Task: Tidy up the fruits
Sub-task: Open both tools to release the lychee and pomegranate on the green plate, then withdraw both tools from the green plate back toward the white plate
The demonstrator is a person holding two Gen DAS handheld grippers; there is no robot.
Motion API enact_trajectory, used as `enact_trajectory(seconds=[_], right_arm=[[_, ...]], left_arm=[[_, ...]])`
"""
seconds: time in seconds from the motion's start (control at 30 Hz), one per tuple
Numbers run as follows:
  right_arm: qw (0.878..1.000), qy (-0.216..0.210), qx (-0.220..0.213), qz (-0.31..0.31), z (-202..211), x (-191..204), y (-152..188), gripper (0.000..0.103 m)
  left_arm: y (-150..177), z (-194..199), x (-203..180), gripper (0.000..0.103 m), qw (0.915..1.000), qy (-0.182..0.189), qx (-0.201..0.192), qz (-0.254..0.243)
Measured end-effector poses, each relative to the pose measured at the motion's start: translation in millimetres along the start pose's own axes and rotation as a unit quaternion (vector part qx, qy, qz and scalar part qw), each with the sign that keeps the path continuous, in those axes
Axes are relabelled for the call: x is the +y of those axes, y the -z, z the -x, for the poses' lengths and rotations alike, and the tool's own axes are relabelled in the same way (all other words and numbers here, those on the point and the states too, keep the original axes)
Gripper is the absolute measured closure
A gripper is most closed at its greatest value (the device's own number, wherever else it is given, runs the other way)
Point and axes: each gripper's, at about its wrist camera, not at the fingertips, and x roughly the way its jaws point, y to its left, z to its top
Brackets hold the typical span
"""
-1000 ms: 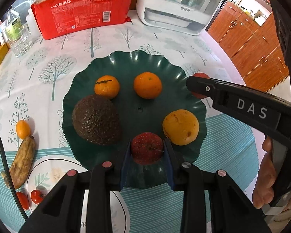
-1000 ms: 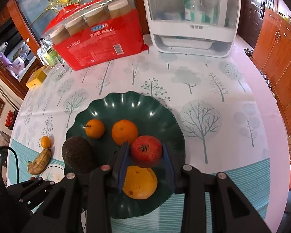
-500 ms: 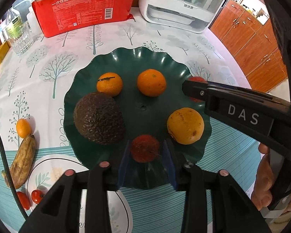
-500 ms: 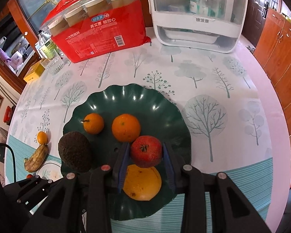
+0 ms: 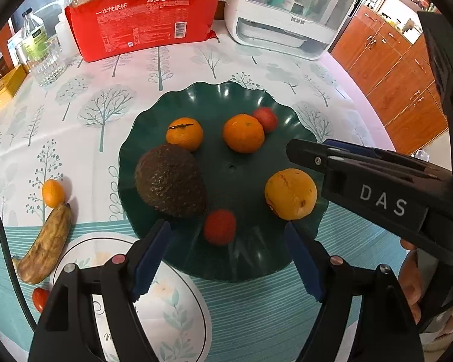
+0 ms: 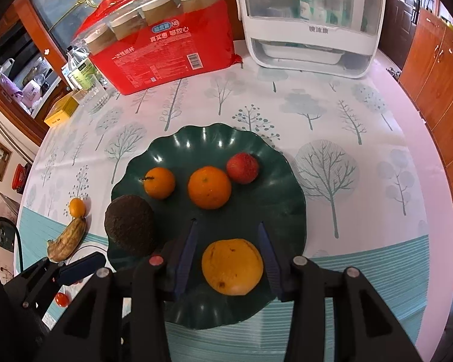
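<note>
A dark green scalloped plate [image 5: 226,99] [image 6: 274,211] holds an avocado [image 5: 170,181] [image 6: 130,226], a small mandarin [image 5: 184,134] [image 6: 159,182], an orange [image 5: 243,132] [image 6: 209,187], a yellow-orange fruit [image 5: 290,193] [image 6: 232,267] and two small red fruits. One red fruit [image 5: 220,227] lies free near the plate's near rim, in front of my left gripper [image 5: 226,256], whose jaws are opening. The other red fruit [image 5: 265,119] [image 6: 242,168] rests beside the orange. My right gripper [image 6: 228,253] [image 5: 299,150] hovers over the yellow-orange fruit with its jaws opening, and its pads press on nothing.
Left of the plate lie a kumquat [image 5: 53,193], a browned banana [image 5: 43,247] and cherry tomatoes [image 5: 40,298], by a white patterned plate [image 5: 166,301]. A red pack of paper cups [image 5: 142,21], a white appliance [image 5: 287,15], a glass [image 5: 48,63] and a bottle stand at the back. Wooden cabinets are on the right.
Both grippers opened and let go of their red fruits. The left one's fruit now lies near the near rim. The right one's fruit now sits beside the orange.
</note>
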Motion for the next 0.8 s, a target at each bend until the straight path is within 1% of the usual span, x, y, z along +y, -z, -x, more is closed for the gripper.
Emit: enact_trajectory(seconds=[0.4,0.8], right_arm=[[1.0,0.001,-0.018,0.002,24,13,8,0.06],[0.999,-0.01,-0.031,-0.006,54,24,26,0.06]], left_arm=[[11,25,8,0.025,0.9998,-0.015,-0.011,0.001],[29,60,28,0.025,0.999,-0.031,-0.032,0.01]])
